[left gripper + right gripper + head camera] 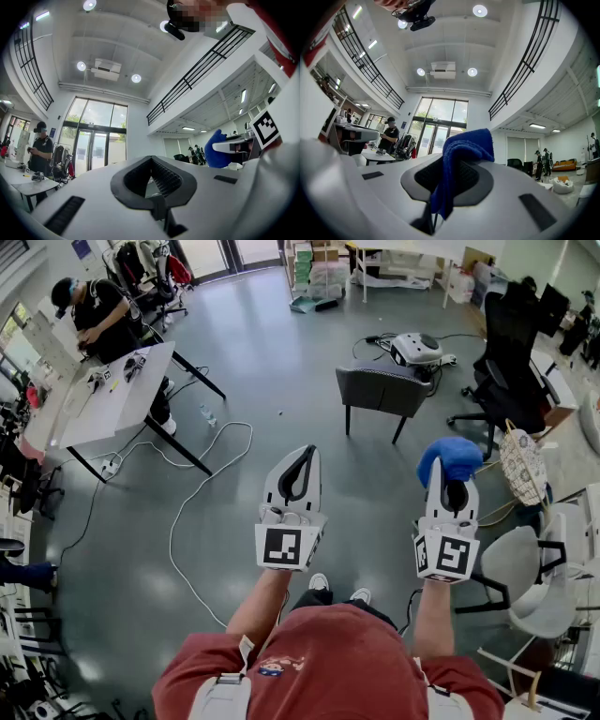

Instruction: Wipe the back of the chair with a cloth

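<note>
Markings: a black-and-white square pattern on the left cube (289,547) and another on the right cube (446,557); other print in the room is too small to read.
Left gripper (306,454): white moulded shell with dark ribbed pads; the jaws meet at their tips around an open loop, with nothing between them.
Right gripper (440,206): same build; its jaws are pinched on the cloth.
Cloth (450,458): blue, soft and nubbly, bunched in folds over the right jaw tips.
Grey chair (380,390): padded, low-backed, on thin dark legs; it stands ahead on the floor, well apart from both grippers and the cloth.
Floor (262,352): smooth grey with a dull sheen; a white cable (202,484) loops across it.
Room: a tall hall with glass doors (440,124) and black railings (525,61) along an upper level. A person (98,315) stands at a white table (112,404) on the left.
</note>
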`<state>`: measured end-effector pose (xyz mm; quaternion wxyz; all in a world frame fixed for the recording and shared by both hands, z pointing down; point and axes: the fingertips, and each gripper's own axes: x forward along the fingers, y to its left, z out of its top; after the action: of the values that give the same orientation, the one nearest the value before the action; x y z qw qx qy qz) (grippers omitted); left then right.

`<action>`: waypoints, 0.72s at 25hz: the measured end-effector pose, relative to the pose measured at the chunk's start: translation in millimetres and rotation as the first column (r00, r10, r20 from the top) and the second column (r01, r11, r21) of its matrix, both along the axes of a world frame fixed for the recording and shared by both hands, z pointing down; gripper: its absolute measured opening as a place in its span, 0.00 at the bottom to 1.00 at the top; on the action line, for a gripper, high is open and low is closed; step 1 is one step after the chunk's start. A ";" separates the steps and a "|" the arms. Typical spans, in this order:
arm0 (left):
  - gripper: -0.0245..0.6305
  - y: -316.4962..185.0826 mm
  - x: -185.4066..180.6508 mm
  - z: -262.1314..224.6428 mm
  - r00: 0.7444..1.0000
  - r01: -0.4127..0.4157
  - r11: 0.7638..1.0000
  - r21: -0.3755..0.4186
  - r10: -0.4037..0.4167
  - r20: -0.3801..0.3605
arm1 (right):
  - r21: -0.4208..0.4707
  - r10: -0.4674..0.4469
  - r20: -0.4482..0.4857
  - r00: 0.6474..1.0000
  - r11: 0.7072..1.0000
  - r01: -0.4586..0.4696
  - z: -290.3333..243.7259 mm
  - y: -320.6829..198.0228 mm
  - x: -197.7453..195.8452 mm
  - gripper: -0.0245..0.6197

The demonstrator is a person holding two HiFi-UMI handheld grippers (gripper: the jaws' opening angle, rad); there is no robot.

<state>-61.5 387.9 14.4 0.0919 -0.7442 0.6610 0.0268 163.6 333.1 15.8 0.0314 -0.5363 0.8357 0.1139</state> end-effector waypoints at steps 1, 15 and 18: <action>0.06 -1.0 -1.1 -3.6 1.000 0.006 1.000 0.014 -0.006 -0.006 | 0.001 0.000 0.000 1.000 1.000 0.000 0.3 -0.5 -0.4 0.13; 0.06 -12.1 -22.6 -13.0 0.999 0.001 0.998 0.067 0.002 -0.046 | 0.023 0.003 0.015 1.000 1.000 -0.004 -1.0 -6.2 -23.2 0.13; 0.06 -14.8 -32.8 -11.4 0.999 -0.003 0.997 0.078 0.007 -0.048 | 0.026 0.016 0.027 1.000 1.000 -0.016 -1.1 -9.1 -30.6 0.13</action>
<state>-94.2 373.1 3.1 0.1048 -0.7410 0.6595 0.0706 133.1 324.0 14.7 0.0488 -0.5440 0.8294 0.1177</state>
